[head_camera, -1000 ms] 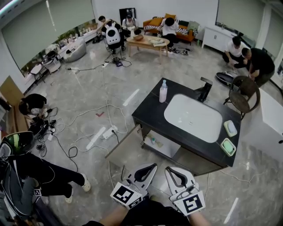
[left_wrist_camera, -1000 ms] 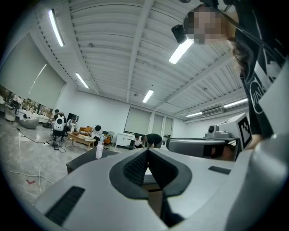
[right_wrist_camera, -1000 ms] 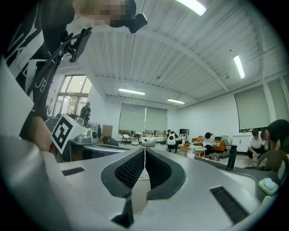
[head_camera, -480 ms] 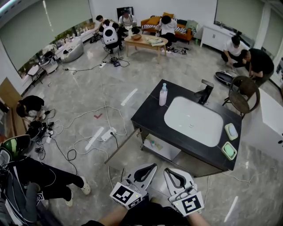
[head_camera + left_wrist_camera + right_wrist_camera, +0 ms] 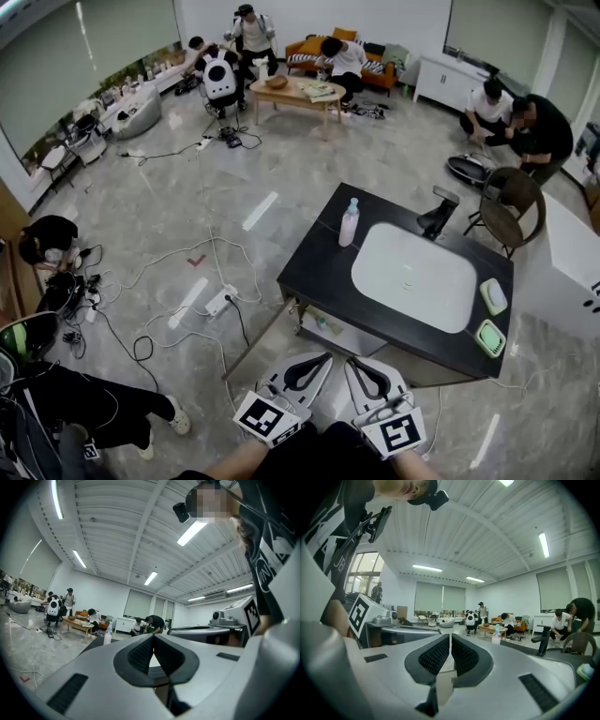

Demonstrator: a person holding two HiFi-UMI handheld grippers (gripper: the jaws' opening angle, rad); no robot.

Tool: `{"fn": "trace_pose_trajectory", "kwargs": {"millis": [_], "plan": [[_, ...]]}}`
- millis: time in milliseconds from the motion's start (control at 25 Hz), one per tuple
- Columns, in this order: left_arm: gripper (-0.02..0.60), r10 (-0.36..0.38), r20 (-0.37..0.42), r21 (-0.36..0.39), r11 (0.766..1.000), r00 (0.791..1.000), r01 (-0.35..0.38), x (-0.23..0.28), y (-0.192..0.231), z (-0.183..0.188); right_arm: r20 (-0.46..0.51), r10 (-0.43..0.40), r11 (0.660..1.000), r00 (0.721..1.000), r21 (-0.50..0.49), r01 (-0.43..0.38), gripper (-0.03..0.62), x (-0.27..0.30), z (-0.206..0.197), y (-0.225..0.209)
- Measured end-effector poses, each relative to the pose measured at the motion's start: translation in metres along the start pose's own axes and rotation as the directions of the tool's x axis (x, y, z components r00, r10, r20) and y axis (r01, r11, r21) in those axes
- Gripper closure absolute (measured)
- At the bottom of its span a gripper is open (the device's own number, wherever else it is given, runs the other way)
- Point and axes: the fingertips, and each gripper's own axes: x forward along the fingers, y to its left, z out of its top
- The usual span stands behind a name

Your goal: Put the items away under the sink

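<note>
Left gripper and right gripper both clenched on nothing, pads together, side by side at the bottom of the head view, aimed roughly level at the sink unit

Change over the last second: the unit has slid lower and nearer in the head view, so the person has been walking up to it and carrying both grippers along. Jaws have stayed closed the whole way

Items haven't moved:
- pump bottle upright on the black counter, far-left corner, just beside the basin
- pale soap dish and green soap dish at the counter's right edge, near each other
- cabinet door already swung open on the near-left side, shelf underneath exposed; small stuff on it, too small to identify

Read: still the approach, nothing picked or stowed yet. The open door means no opening step is needed. Whichever gripper goes first must open its jaws before a grab. Bottle looks like the likely first pick; it's tall and narrow, so a high pinch could tip it
</note>
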Motion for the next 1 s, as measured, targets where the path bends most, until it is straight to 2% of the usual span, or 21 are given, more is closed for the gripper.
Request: {"fn": "trace_pose_trajectory", "kwargs": {"millis": [160, 360, 760, 840, 920, 1000], "plan": [[0.574, 0.022, 0.002, -0.012, 1.0, 1.0, -0.022, 0.011, 0.035, -0.001, -0.055, -0.06, 0.998, 0.997, -0.005, 0.06, 0.559, 0.041, -0.01, -0.023], [0.574, 0.06, 0.023, -0.03, 0.998, 0.998, -0.06, 0.048, 0.077, -0.002, -0.086, -0.056, 0.998, 0.995, -0.007, 0.056, 0.557, 0.096, -0.016, -0.06], [0.574, 0.157, -0.031, -0.056, 0.986, 0.987, -0.158, 0.135, 0.162, -0.024, -0.182, -0.155, 0.985, 0.971, 0.045, 0.166, 0.554, 0.199, -0.05, -0.166], [0.574, 0.166, -0.042, -0.063, 0.984, 0.985, -0.168, 0.147, 0.174, -0.029, -0.193, -0.181, 0.978, 0.964, 0.067, 0.197, 0.54, 0.218, -0.06, -0.187], [0.574, 0.168, -0.056, -0.062, 0.983, 0.984, -0.171, 0.157, 0.183, -0.036, -0.204, -0.202, 0.971, 0.958, 0.086, 0.223, 0.477, 0.234, -0.069, -0.203], [0.574, 0.175, -0.067, -0.065, 0.982, 0.982, -0.179, 0.165, 0.193, -0.04, -0.213, -0.227, 0.961, 0.95, 0.113, 0.254, 0.451, 0.248, -0.078, -0.218]]}}
